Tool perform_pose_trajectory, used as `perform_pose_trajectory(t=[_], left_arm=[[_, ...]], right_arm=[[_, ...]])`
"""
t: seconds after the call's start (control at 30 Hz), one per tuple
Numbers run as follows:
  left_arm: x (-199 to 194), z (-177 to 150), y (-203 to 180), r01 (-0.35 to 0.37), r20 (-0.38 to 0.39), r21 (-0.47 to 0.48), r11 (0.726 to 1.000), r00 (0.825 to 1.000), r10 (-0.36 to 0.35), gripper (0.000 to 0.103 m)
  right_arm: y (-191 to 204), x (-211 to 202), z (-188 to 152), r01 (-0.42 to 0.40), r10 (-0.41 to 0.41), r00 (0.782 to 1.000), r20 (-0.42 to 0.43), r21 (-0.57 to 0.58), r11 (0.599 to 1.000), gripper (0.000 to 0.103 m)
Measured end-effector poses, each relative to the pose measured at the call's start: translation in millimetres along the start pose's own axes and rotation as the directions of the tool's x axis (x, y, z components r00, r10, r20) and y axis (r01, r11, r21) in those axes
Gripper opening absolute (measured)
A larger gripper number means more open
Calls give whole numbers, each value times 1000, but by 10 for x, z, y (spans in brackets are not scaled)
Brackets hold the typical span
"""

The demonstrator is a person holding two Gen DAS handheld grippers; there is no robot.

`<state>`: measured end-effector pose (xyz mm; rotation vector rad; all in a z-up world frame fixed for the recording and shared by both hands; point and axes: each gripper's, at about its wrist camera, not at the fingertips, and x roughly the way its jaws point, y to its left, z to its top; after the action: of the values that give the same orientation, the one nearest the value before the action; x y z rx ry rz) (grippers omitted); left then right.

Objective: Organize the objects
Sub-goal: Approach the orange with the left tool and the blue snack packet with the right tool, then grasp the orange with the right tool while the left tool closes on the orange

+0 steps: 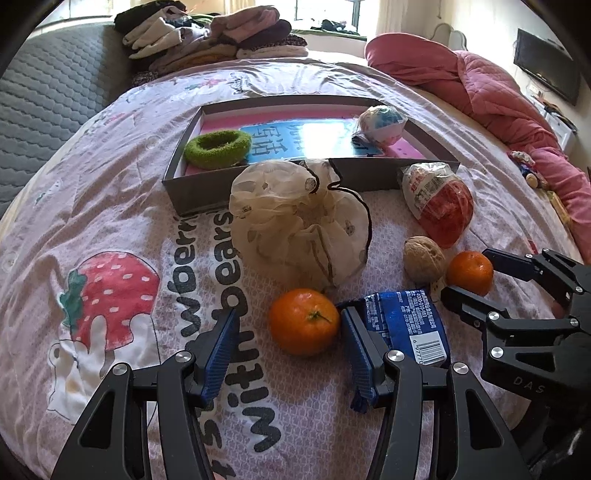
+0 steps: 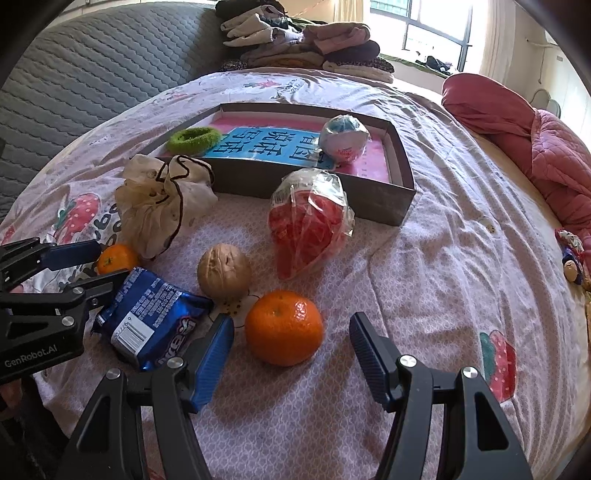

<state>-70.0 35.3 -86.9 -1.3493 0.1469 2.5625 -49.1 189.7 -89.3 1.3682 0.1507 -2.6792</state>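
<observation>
My left gripper [image 1: 288, 332] is open, its fingers on either side of a mandarin [image 1: 303, 322] that lies on the bed. My right gripper [image 2: 291, 341] is open around a second mandarin [image 2: 283, 326]. In the left wrist view the right gripper [image 1: 469, 271] straddles that mandarin [image 1: 470, 272]. Between the two lie a blue snack packet [image 1: 404, 323] and a walnut [image 1: 423, 259]. A cream drawstring pouch [image 1: 300, 221] and a red bagged item [image 1: 441, 205] lie in front of the grey box [image 1: 192, 201], which holds a green ring [image 1: 218, 144] and a wrapped ball [image 1: 380, 123].
The items lie on a strawberry-print bedspread [image 1: 110, 288]. A stack of folded clothes [image 1: 214, 33] sits at the far end. A pink quilt [image 2: 535, 147] is heaped on the right. A grey padded surface [image 2: 74, 74] runs along the left.
</observation>
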Motion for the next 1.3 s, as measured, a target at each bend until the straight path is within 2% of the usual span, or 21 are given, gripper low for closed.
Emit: perform_pose_trajectory(t=[0.37, 0.6, 0.67, 1.3], left_arm=[[32, -12, 32, 6, 6, -4, 1000, 1000, -6, 58], [51, -9, 27, 34, 5, -22, 999, 999, -34, 46], [51, -10, 11, 49, 5, -25, 999, 999, -49, 40], [-149, 4, 86, 26, 50, -39, 999, 998, -24, 39]], right_arm=[[3, 28, 4, -1, 1, 1000, 15, -1, 1000, 50], [21, 34, 6, -17, 17, 1000, 24, -1, 1000, 41], [21, 32, 8, -17, 17, 1000, 26, -3, 1000, 41], [60, -155, 42, -34, 34, 998, 62, -3, 999, 41]])
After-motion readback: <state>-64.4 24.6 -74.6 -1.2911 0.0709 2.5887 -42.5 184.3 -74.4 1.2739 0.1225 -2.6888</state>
